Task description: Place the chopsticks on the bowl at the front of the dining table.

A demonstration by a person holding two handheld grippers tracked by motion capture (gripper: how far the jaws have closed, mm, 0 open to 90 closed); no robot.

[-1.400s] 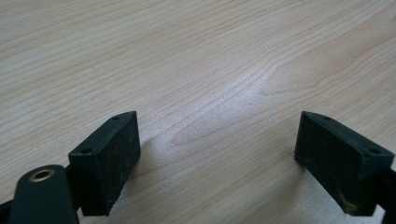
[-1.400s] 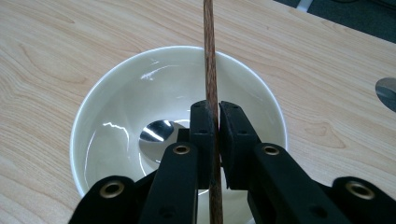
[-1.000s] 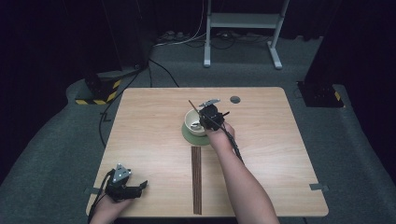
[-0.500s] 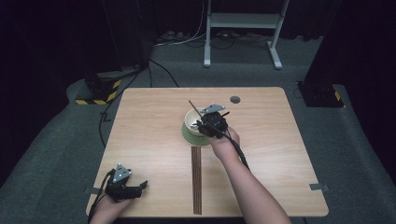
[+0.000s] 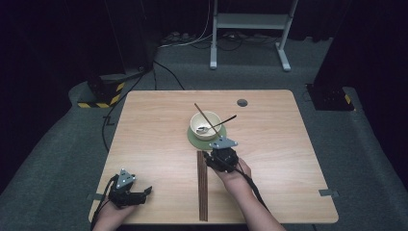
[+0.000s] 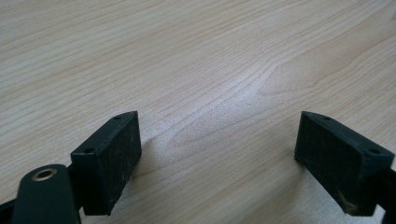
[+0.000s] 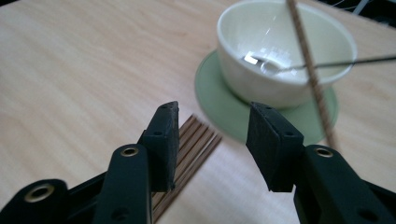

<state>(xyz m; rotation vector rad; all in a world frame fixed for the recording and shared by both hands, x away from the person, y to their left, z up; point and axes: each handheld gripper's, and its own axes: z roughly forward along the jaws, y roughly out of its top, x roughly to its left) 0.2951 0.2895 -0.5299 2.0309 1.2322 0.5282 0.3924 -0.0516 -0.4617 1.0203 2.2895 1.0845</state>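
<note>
The right gripper [image 7: 212, 140], fingers half open and just opening, empty, hovers over the sticks [image 5: 202, 185], at 6 o'clock of the bowl [image 5: 205, 126]. The left gripper [image 5: 144, 193] rests wide on the bench [image 5: 154, 134].

The table [image 5: 159, 139] is pale wood with a smooth, faintly shiny grain. The bowl [image 7: 285, 51] looks like glossy cream ceramic, on a matt green saucer [image 7: 219, 109]. The spoon [image 7: 280, 65] is shiny metal. The sticks [image 5: 202, 185] are dark ribbed wood. The gripper pads [image 6: 112, 158] are matt black, slightly rough.
</note>
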